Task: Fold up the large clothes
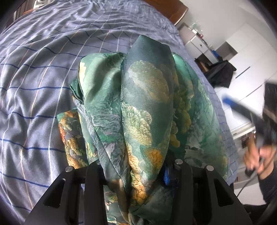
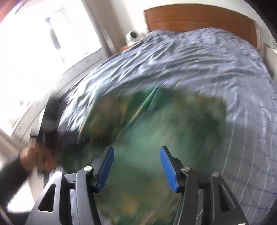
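Your left tool (image 1: pixel 138 174) is clamped on a thick bunch of the green patterned garment (image 1: pixel 143 107), the cloth gathered between its two black arms and rising ahead of it in a tall fold. A strip of blue pad shows on the tool's right finger where the fabric leaves it bare. The rest of the garment lies heaped on the bed (image 1: pixel 39 83), touching the blue-grey checked cover on both sides of the fold.

Left of the garment, the cover runs wide and wrinkled toward the far side, with nothing resting on it. Beyond the garment, more open cover reaches up to the wooden headboard (image 1: pixel 174 10). Right of the garment, the bed's edge falls away close by, and past it stand white cabinets (image 1: pixel 245 57) and a dark cloth draped over something.

Your right tool (image 2: pixel 136 166) hangs above the garment (image 2: pixel 155 124) with its blue pads (image 2: pixel 167 166) held well apart and no cloth between them. That view is smeared by motion, so the garment's edges blur; it spreads directly under and ahead of the tool. In the left view your right hand (image 1: pixel 259 157) sits off the bed's right edge, beside the garment.
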`<state>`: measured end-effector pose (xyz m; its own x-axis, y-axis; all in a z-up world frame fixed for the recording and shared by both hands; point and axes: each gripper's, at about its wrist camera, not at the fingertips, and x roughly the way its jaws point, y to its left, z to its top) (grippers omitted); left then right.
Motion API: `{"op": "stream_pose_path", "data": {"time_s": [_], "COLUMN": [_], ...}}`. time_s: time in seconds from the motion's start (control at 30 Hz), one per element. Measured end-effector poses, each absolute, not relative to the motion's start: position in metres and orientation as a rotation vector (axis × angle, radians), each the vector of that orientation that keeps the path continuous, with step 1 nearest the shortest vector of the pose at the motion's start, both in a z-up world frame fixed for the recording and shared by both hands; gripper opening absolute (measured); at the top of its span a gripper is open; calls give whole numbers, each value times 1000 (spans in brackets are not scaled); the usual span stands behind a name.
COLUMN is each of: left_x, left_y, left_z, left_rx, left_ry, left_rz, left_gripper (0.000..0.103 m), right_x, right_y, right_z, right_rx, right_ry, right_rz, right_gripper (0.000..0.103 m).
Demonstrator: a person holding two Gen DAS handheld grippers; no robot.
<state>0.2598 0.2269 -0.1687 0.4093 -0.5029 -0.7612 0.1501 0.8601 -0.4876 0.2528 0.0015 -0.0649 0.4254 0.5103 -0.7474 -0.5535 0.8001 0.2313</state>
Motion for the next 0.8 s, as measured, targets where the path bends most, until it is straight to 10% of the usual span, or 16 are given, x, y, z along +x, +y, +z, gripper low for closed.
{"op": "stream_pose_path", "data": {"time_s": [0.4,0.8], "left_x": [253,247], "left_y": [227,231], "left_z": [-178,-178], "left_rx": [-376,-393], "left_ry": [1070,1061], "left_rz": [-391,-405], "left_gripper": [41,43], "right_x": [365,282], "right_y": [66,22], "right_z": [-154,-99], "right_rx": [-161,-174], "right_ry": [1138,1006], "right_rz": [470,573], "right_gripper": [59,59]}}
